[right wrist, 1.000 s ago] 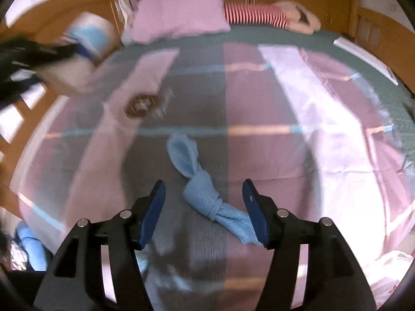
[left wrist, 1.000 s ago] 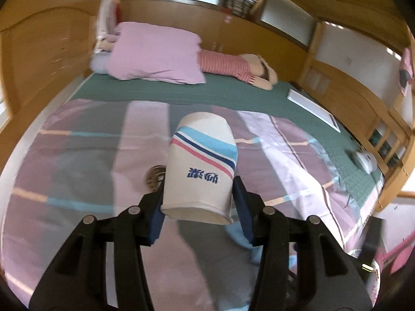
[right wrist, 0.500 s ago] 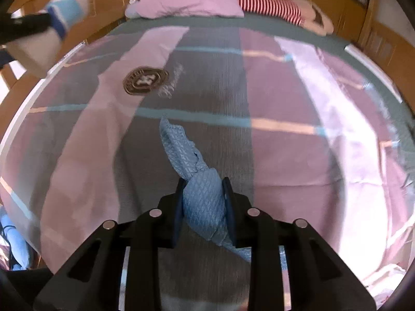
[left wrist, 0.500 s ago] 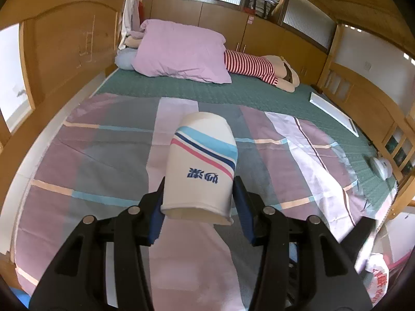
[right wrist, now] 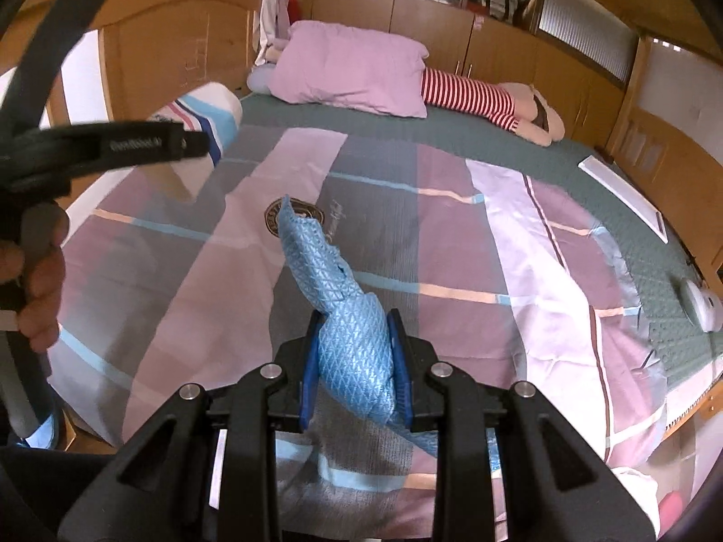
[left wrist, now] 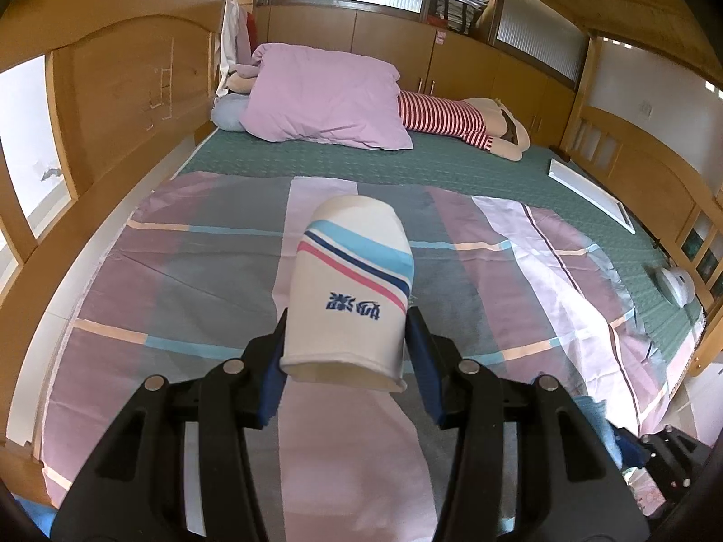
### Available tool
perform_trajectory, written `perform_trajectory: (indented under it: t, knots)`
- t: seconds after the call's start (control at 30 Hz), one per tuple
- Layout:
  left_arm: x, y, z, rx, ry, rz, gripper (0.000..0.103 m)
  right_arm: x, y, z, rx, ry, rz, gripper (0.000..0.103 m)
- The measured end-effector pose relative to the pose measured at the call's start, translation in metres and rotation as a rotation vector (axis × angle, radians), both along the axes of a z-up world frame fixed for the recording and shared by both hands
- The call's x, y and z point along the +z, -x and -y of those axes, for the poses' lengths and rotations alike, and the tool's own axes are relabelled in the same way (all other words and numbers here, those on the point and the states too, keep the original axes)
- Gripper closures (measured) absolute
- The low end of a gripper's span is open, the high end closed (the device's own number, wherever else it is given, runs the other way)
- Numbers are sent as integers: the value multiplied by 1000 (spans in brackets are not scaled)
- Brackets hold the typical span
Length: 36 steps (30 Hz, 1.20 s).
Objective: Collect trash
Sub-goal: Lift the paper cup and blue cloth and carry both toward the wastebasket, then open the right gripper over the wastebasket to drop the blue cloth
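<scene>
My left gripper is shut on a white paper cup with blue and pink stripes, held above the bed, open end toward the camera. The cup also shows at the upper left of the right wrist view, with the left gripper's arm across it. My right gripper is shut on a knotted blue cloth, lifted above the striped sheet; its tail sticks up and forward.
A pink pillow and a striped-shirt doll lie at the bed's head. Wooden bed frames flank both sides. A white board and a small white device lie at the right edge.
My right gripper closed on the blue cloth and lifted it off the sheet. My left gripper rose and pulled back with the cup still in it.
</scene>
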<state>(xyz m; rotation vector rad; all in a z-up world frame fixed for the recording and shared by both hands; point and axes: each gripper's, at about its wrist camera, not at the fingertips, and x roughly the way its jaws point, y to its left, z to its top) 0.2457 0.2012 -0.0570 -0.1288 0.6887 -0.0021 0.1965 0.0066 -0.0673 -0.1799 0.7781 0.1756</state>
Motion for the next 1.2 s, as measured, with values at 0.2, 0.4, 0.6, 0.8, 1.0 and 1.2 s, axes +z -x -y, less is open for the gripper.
perform_trajectory:
  t: [0.2, 0.4, 0.6, 0.8, 1.0, 1.2]
  knots:
    - [5, 6, -4, 17, -42, 21, 54, 8, 7, 0, -6, -9, 21, 75]
    - [8, 10, -8, 23, -48, 30, 54, 8, 7, -4, -4, -32, 12, 75]
    - [18, 20, -5, 12, -24, 56, 54, 23, 16, 6, -3, -99, 27, 75]
    - [32, 68, 26, -40, -30, 96, 54, 55, 50, 46, -27, -211, 61, 74]
    - [50, 110, 76, -93, -75, 132, 53, 84, 104, 94, -95, -220, 140, 74]
    - [74, 147, 133, -212, -82, 153, 53, 95, 155, 133, -163, -180, 188, 75]
